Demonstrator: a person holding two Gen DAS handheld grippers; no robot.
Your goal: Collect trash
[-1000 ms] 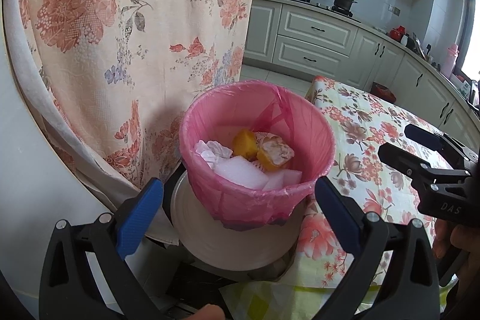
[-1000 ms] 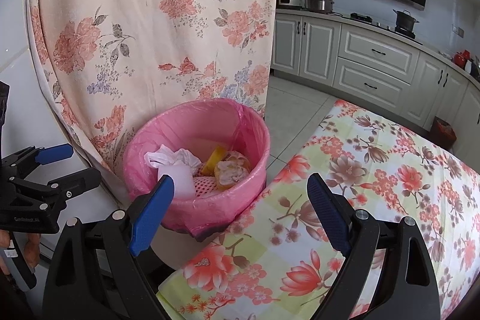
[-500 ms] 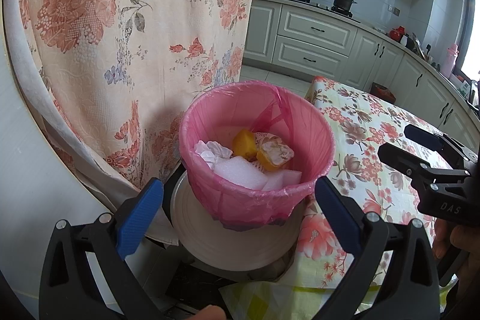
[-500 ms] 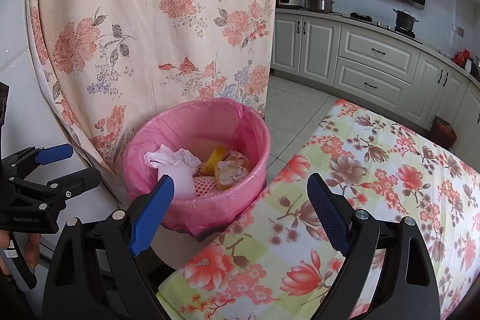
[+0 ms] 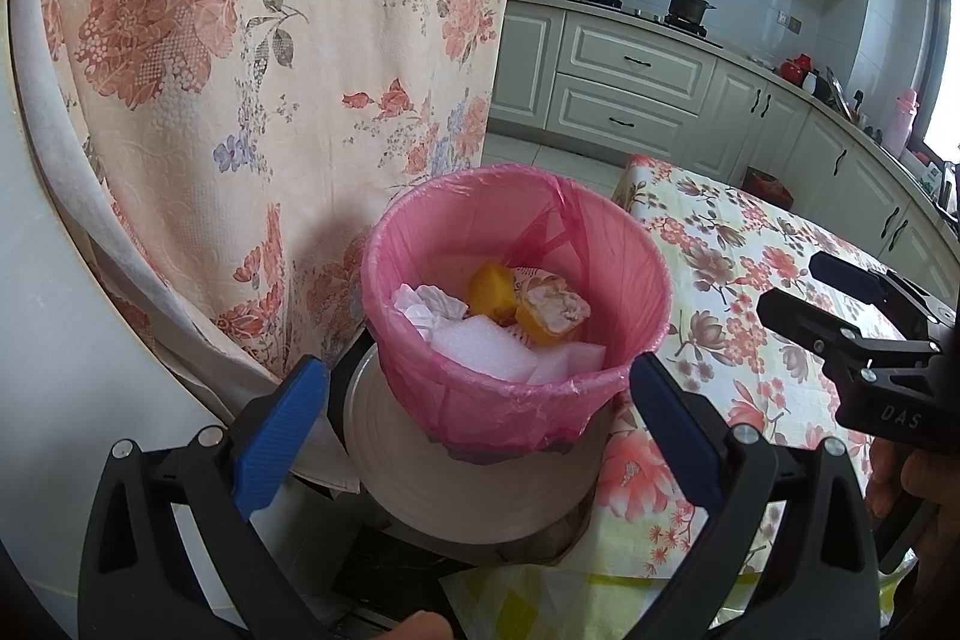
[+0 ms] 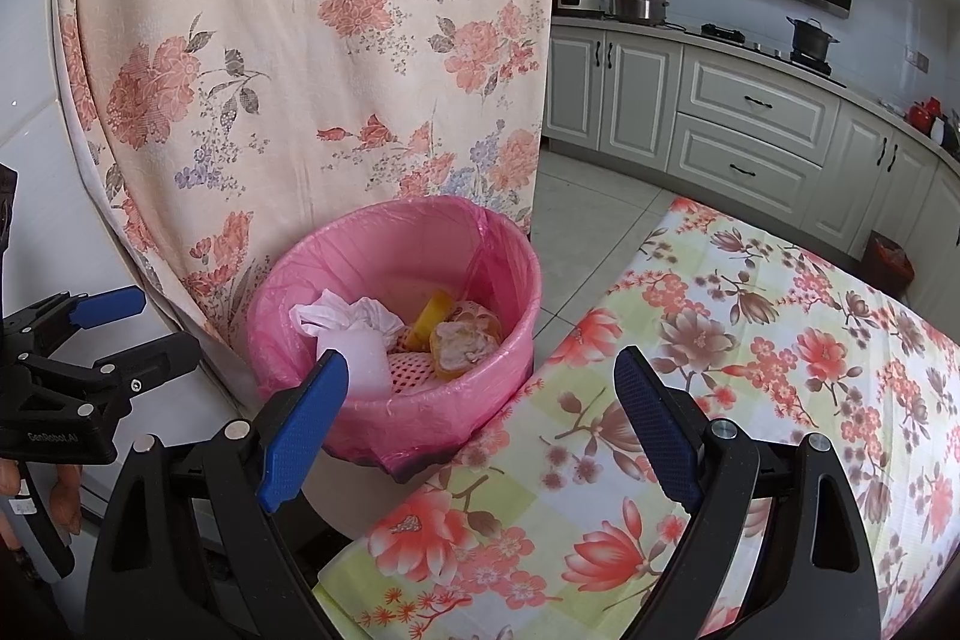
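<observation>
Both my jaws wide apart, empty: left gripper (image 5: 480,415) frames the pink-lined trash bin (image 5: 516,280) at 12 o'clock, right gripper (image 6: 480,421) has it at 11, beside the floral tablecloth (image 6: 750,370).

Both fisheye views are bright and evenly lit by daylight. In the left wrist view a window (image 5: 945,100) at the right edge is blown out to white. Shadows are soft; one lies on the curtain (image 5: 252,100) beside the pink bin (image 5: 516,388). Straight cabinet lines bow toward the edges, and dark vignetting fills the corners. Focus is sharp throughout, without motion blur.
</observation>
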